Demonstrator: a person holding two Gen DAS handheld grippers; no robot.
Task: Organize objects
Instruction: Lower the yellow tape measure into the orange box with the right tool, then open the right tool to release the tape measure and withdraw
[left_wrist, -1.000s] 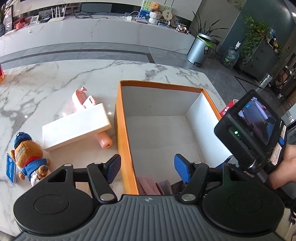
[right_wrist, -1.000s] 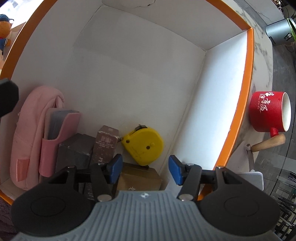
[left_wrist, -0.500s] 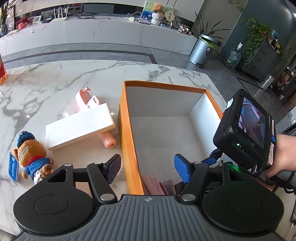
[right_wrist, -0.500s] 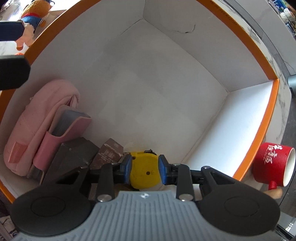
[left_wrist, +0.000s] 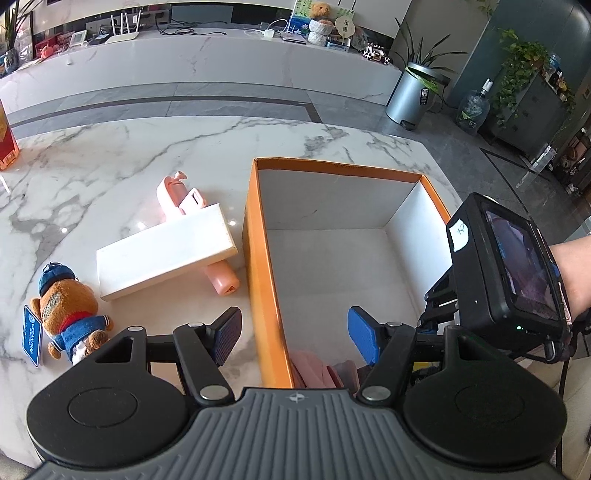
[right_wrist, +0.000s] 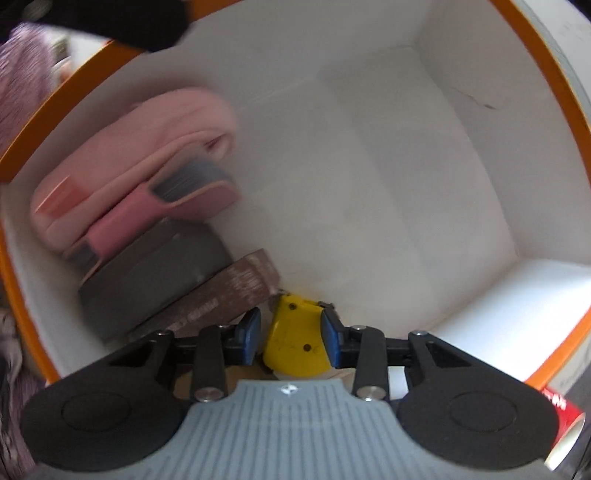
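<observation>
So the right gripper (right_wrist: 291, 338) is down inside the orange box (left_wrist: 260, 280), pointing at the floor of it, with the yellow tape measure (right_wrist: 294, 343) sitting between its blue pads. The jaws have just eased back open a touch. The right pad looks like it's against the yellow case, but there's a sliver of gap on the left, so I wouldn't call it a firm pinch. That view is also pretty blurred.

The tape measure sits in the near part of the box, right beside the brown box (right_wrist: 218, 299) and the grey box (right_wrist: 155, 273), with the pink pouch (right_wrist: 140, 162) further left.

My guess is it's being tucked into place next to the row. To do that well: settle it flat against the brown box, then spread the jaws fully before lifting straight up, so a pad doesn't drag it along.

The left gripper (left_wrist: 295, 338) hangs spread wide over the box's left wall, holding nothing. The plush bear (left_wrist: 66, 314), white box (left_wrist: 166, 254) and pink gadget (left_wrist: 177, 195) wait on the marble table (left_wrist: 110, 162) to the left.
</observation>
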